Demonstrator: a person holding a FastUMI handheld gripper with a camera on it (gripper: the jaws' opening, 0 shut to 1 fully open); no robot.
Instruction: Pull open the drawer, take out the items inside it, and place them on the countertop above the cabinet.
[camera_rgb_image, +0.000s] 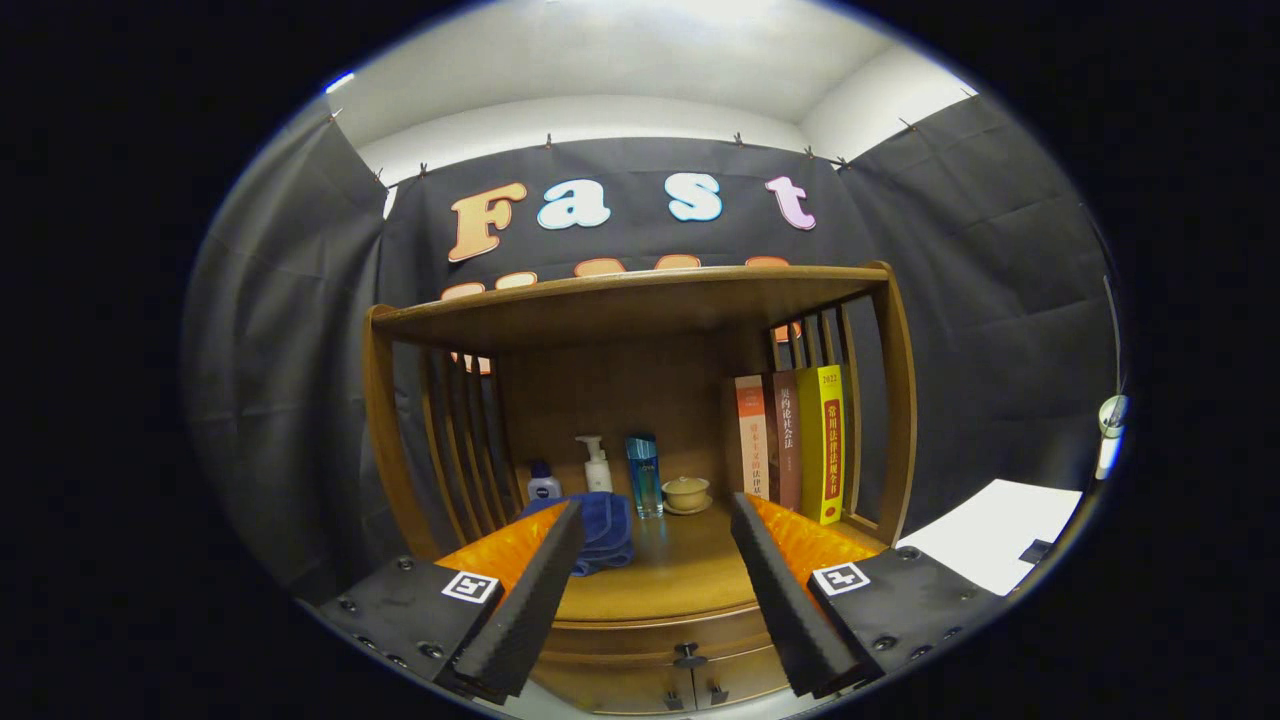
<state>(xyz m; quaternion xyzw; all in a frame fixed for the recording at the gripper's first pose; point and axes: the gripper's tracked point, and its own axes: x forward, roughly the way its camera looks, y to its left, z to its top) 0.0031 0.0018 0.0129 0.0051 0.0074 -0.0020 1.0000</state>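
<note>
A wooden cabinet stands ahead with its countertop (670, 575) between and beyond my fingers. Below the counter's front edge lies the drawer front (650, 660), shut, with a small dark knob (688, 657) between my fingers. My gripper (655, 520) is open, fingers wide apart, holding nothing, raised above the drawer level. On the counter lie a folded blue cloth (600, 535), a small blue-capped bottle (543, 483), a white pump bottle (597, 465), a tall blue bottle (644, 475) and a lidded tan cup on a saucer (687, 493).
Three upright books (795, 445) lean against the cabinet's right slatted side. A wooden shelf (630, 300) roofs the counter space. Slatted sides close left and right. Two smaller pulls (695, 695) show on the cabinet front below the knob. A white surface (990, 545) lies to the right.
</note>
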